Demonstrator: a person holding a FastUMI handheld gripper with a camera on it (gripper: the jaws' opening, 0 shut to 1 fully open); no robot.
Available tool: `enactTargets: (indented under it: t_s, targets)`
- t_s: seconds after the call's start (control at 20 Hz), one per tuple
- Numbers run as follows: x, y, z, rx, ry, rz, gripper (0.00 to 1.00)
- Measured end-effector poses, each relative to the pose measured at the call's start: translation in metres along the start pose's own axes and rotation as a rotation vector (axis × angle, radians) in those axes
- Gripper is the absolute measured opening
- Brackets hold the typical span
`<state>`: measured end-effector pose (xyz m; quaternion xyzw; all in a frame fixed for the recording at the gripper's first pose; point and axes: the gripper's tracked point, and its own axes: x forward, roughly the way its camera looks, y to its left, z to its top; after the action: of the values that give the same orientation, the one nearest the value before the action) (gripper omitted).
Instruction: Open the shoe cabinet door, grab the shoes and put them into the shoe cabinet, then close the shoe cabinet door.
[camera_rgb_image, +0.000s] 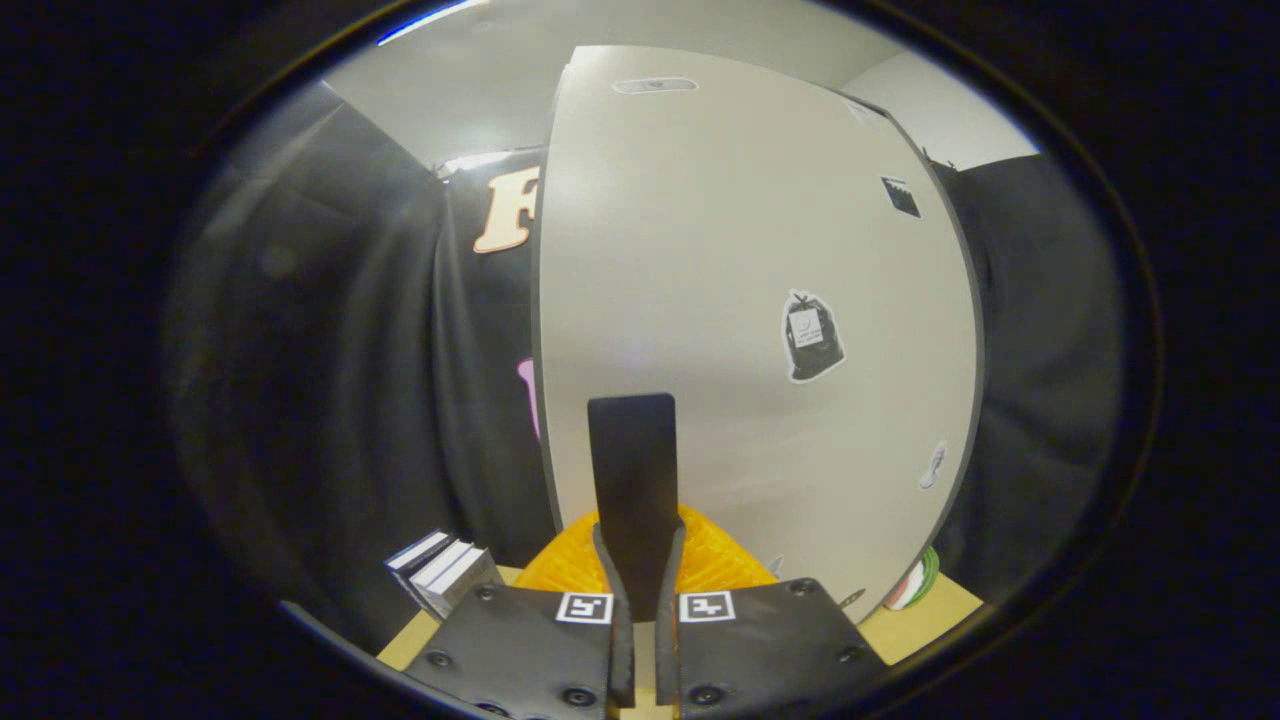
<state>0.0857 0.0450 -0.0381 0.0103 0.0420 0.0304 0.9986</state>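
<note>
Black gripper (637, 545) fingers (632, 470) stand pressed together, clenched with no gap showing between the tips, and they rise as one dark upright slab right in front of the shoe cabinet door (740, 320). Whether the tips actually touch the door's surface cannot be told from this view. That door is a pale off-white panel, closed as far as can be seen, with a thin dark edge running down its left and right sides. A black sticker (812, 338) shaped like a tied bag sits on the door to the right of the fingers, a smaller dark sticker (901, 196) lies higher near the door's right edge, and a little pale one (933, 466) sits lower on that same edge. Just behind the finger bases an orange ridged piece (720, 565) spreads out to both sides, resting on a light wooden surface (925, 610). Left of the gripper, a small stack of white and dark boxes (445, 572) stands on that surface beside the black cloth wall (330, 380). The shoes cannot be made out here.
</note>
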Motion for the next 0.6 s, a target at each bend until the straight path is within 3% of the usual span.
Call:
enactTargets:
  t_s: [0.6]
  targets:
    - [-0.091, -0.039, 0.002, -0.004, 0.022, 0.245, 0.1]
